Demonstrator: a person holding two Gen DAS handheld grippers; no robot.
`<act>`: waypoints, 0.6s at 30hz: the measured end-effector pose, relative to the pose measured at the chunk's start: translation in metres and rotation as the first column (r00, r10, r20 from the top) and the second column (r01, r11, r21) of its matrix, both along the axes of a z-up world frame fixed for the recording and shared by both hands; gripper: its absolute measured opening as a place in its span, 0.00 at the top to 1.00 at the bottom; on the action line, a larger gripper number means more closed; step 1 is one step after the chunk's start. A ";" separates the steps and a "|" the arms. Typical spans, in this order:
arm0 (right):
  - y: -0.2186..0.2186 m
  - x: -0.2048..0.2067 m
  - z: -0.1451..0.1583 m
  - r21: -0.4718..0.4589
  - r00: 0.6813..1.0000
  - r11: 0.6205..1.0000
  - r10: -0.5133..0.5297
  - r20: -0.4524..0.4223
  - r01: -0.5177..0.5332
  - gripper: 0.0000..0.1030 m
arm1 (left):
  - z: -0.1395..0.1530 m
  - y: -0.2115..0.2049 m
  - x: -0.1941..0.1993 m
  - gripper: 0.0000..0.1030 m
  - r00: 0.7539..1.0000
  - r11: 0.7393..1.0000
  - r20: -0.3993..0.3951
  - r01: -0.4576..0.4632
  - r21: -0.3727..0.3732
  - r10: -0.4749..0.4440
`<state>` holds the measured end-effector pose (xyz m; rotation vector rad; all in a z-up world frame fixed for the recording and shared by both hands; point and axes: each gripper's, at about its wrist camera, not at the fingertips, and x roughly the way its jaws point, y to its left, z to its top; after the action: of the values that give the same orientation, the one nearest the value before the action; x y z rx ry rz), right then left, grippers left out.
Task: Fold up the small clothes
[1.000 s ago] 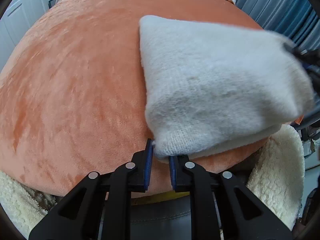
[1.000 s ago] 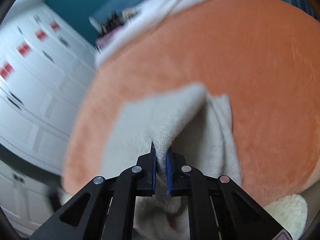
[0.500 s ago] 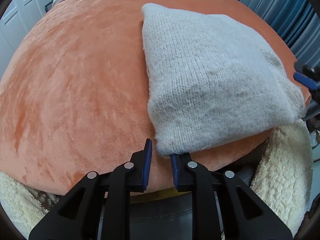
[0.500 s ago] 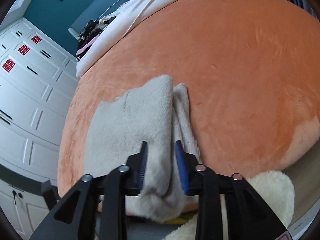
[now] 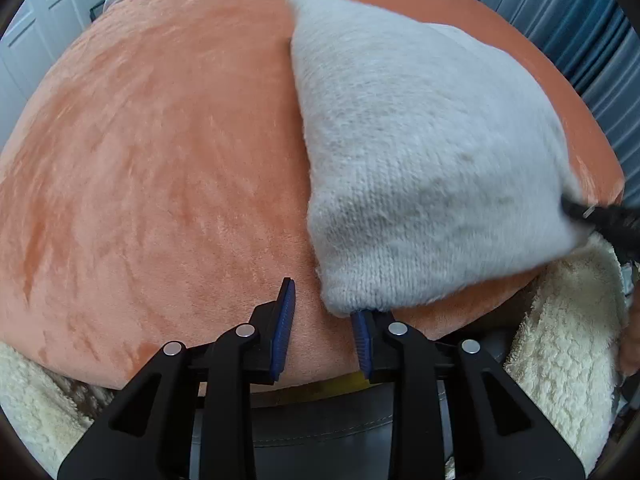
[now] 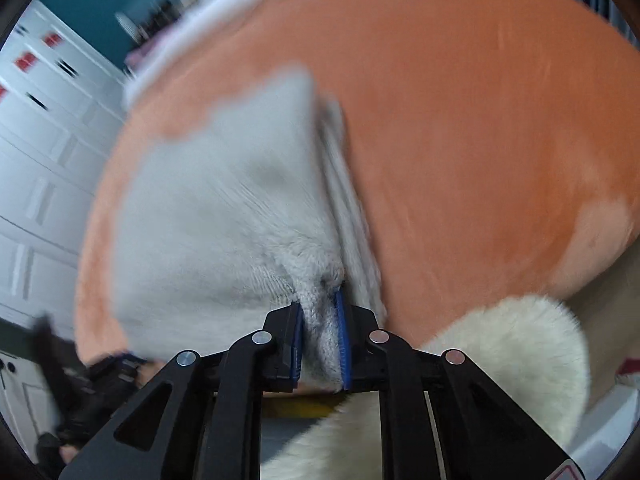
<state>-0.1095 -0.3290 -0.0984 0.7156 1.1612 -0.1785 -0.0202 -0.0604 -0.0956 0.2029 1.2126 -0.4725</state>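
Left wrist view: left gripper [image 5: 322, 322] now stands spread at the near edge of the orange cushion [image 5: 160, 152], blue pads well apart, holding nothing; the near left corner of the folded knit garment [image 5: 420, 152] rests against the tip of its right finger but is not between the pads. Half a second ago the pads were narrower around that same corner, and a second ago nearer still, so the corner has been let go. Garment lies flat as a thick folded rectangle on the right half of the cushion, near edge at the cushion's near edge, far corner toward the far edge. Right gripper [image 5: 600, 220] shows only as a dark blur at the garment's near right corner. Cream fleece [image 5: 560, 360] hangs below the cushion's near right edge. Right wrist view (motion-blurred): right gripper [image 6: 319, 336] is pressed together on a bunched ridge of the garment [image 6: 224, 216] at its near right corner; half a second ago these fingers were apart astride that fold, so this is a fresh re-grip. Layered fold edges run along the garment's right side. Judgement: one fold is down and released on the left; the right side is being taken up for the next fold or a squaring tug. Risk: a one-sided pull could skew the stack
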 end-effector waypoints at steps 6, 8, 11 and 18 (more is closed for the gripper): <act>-0.012 -0.018 0.055 -0.015 0.992 0.998 -0.056 0.113 0.058 0.69 | 0.058 0.011 -0.012 0.59 0.998 0.977 0.026 0.064 -0.204 -0.060; -0.015 -0.015 0.074 -0.072 0.989 0.996 -0.047 0.140 0.057 0.64 | 0.085 0.012 -0.016 0.40 0.992 0.969 0.121 0.074 -0.237 -0.046; -0.021 0.008 0.084 -0.091 0.984 0.995 -0.019 0.175 0.036 0.36 | 0.107 -0.004 -0.002 0.27 0.985 0.959 0.171 0.074 -0.273 -0.027; -0.019 0.080 0.062 -0.108 0.990 0.994 0.034 0.138 -0.019 0.91 | 0.072 -0.053 0.054 0.30 0.990 0.987 0.132 -0.025 -0.161 0.047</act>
<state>-0.0299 -0.3483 -0.0366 0.6089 1.0198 -0.1640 0.0341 -0.1135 -0.0240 0.0747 1.0390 -0.5137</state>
